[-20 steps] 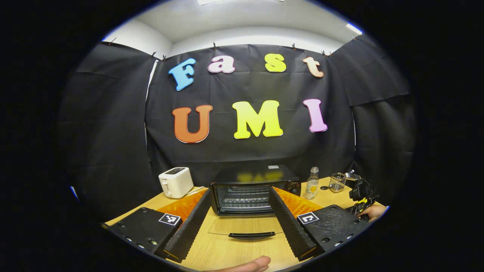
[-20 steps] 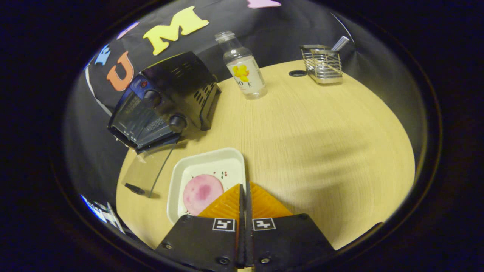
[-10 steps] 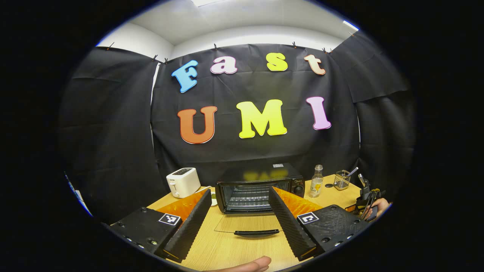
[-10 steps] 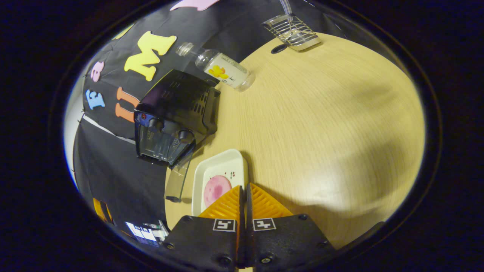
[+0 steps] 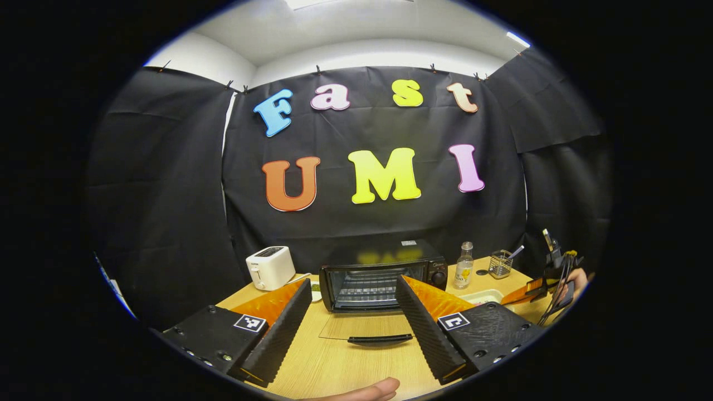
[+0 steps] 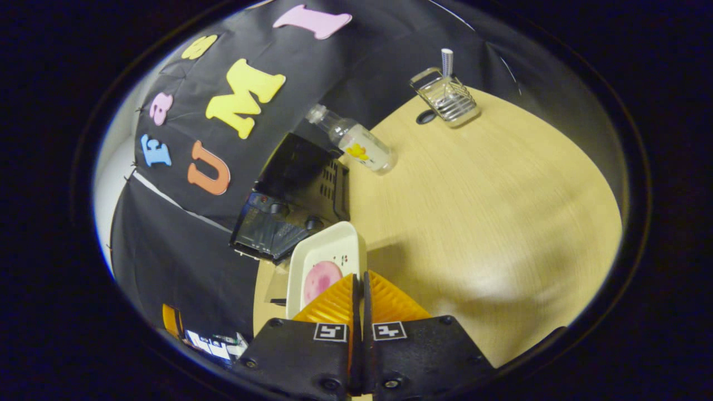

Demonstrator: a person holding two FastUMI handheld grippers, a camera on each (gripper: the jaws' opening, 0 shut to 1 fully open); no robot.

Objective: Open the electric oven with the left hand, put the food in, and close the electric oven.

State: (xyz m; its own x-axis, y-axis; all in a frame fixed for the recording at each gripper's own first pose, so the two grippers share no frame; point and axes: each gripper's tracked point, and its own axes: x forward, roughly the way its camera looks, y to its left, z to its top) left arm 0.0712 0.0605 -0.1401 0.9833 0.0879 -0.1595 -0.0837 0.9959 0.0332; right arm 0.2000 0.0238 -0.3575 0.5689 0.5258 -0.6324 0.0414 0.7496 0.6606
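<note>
- Electric oven: black, at the back of the wooden bench against the booth wall, in the left gripper view. Its glass door is folded down flat toward the camera, handle at the near edge; the wire rack inside is exposed.
- Toaster: white, on the bench well to the left of the electric oven.
- Left tongs: spread wide, holding nothing; the two black ribbed fingers frame the open door. A fingertip of a hand shows at the bottom edge.
- Bottle: clear, upright, just right of the electric oven; a wire basket stands farther right.
- Right tongs: in the right gripper view, closed on the near rim of a white tray, which is lifted off the bench and tilted.
- Food: a round pink slice lying in the tray, just in front of the electric oven's control side.
- In the left gripper view, the tray and right tongs appear right of the open door.
</note>
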